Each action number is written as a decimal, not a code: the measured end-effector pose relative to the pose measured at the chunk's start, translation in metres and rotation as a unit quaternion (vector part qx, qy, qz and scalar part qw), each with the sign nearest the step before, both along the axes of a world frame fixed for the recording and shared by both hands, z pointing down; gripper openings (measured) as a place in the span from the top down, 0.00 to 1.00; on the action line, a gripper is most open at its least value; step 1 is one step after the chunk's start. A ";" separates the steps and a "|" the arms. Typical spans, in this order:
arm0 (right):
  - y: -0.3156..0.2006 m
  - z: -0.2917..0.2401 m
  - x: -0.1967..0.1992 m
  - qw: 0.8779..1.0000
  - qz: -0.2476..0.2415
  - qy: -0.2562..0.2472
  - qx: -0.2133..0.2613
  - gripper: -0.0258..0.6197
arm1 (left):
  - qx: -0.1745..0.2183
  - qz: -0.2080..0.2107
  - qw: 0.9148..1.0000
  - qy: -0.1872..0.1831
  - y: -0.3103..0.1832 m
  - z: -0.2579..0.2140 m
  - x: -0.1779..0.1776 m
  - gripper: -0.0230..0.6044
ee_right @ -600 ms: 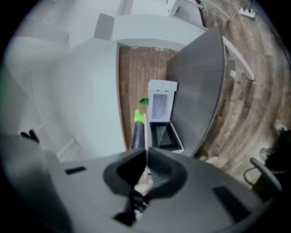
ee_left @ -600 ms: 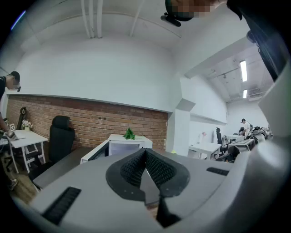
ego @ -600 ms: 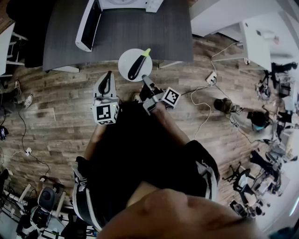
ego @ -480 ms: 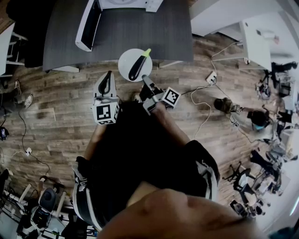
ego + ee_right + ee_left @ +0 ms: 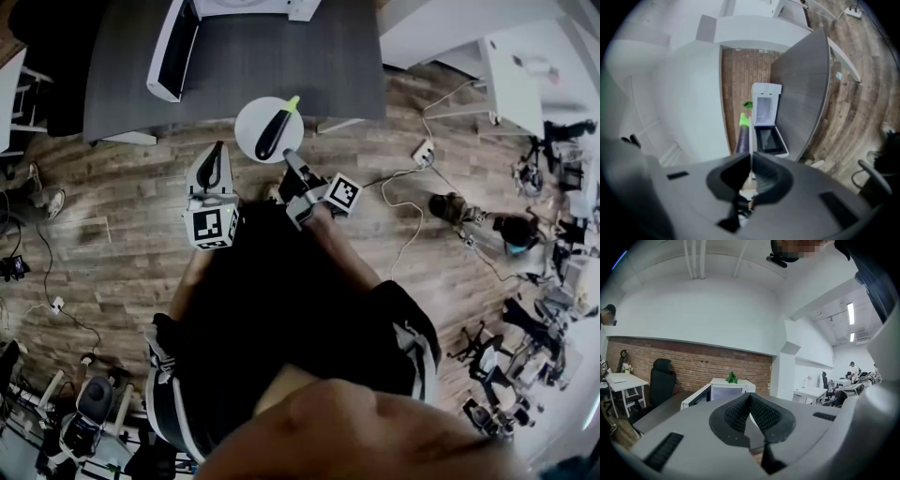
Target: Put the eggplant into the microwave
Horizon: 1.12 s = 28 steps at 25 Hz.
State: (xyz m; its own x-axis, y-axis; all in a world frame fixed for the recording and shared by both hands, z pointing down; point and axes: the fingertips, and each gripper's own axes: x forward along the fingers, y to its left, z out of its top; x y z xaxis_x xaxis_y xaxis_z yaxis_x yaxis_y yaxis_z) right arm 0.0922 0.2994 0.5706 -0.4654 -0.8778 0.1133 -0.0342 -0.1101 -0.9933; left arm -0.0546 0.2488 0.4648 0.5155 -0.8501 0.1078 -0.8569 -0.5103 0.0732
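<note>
Head view: eggplant [image 5: 270,134] lies on white plate [image 5: 246,122] at grey table's [image 5: 281,66] near edge. R gripper [image 5: 289,157] clamps the plate rim; L gripper [image 5: 217,148] is beside it, apart from plate. Microwave [image 5: 173,52] sits far left w/ door open, bare tabletop between.
L gripper view: jaws together, empty; microwave [image 5: 723,391] ahead.
R gripper view: jaws pinch plate edge, eggplant [image 5: 743,136] just beyond.

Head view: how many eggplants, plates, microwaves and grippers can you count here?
eggplant: 1
plate: 1
microwave: 1
grippers: 2, the left gripper and the right gripper
Total: 5
</note>
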 end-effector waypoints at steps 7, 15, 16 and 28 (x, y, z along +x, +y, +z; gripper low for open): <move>0.003 0.003 0.007 1.000 -0.004 0.000 -0.004 0.90 | 0.001 -0.006 1.000 -0.006 0.005 -0.002 0.004 0.90; -0.004 0.004 0.037 1.000 -0.018 0.007 0.001 0.90 | -0.014 -0.028 0.999 -0.011 0.009 0.002 0.029 0.90; -0.004 0.006 0.039 1.000 -0.019 0.007 0.000 0.90 | -0.016 -0.030 0.999 -0.012 0.010 0.003 0.031 0.90; -0.023 0.012 0.065 0.999 -0.039 0.002 0.000 0.90 | -0.008 -0.056 0.998 -0.016 0.013 0.002 0.051 0.90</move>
State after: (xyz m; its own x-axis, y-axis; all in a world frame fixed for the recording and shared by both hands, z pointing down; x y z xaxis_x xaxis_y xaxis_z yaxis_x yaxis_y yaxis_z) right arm 0.1568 0.2762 0.5821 -0.5314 -0.8392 0.1156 -0.0456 -0.1079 -0.9931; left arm -0.0037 0.2617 0.4667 0.4135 -0.9003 0.1359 -0.9104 -0.4103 0.0521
